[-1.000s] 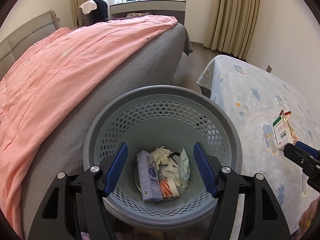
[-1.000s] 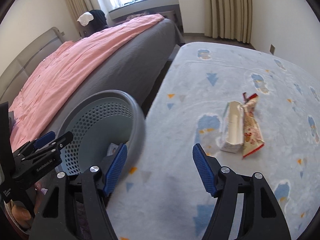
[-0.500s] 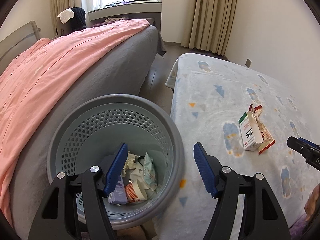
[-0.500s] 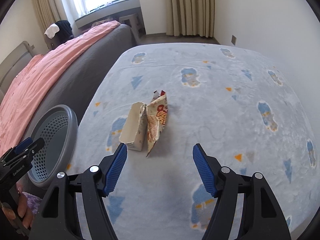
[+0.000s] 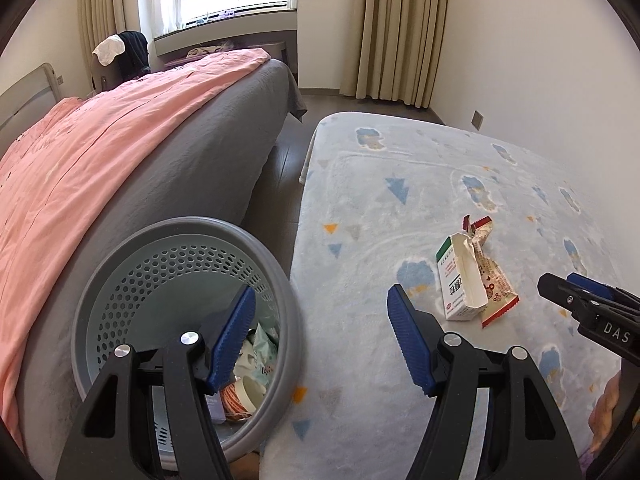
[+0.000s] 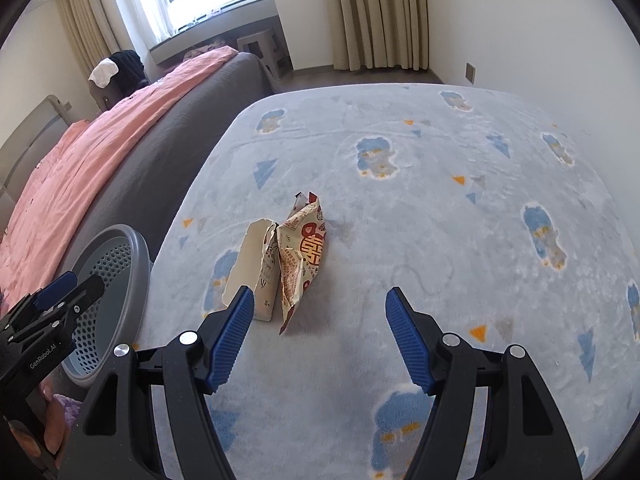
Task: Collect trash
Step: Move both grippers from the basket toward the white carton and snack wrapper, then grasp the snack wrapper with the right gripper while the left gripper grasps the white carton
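Trash, a torn carton (image 6: 252,268) touching a snack wrapper (image 6: 302,258) on the patterned rug (image 6: 440,220), lies just ahead of the released, empty right gripper (image 6: 320,338): straddle one piece squarely, then clench the fingers (image 6: 232,328).

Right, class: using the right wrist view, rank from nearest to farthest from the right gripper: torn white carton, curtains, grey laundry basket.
1. Torn white carton, just ahead of the right gripper, by its left finger.
2. Grey laundry basket, far left, off the rug.
3. Curtains, back wall.
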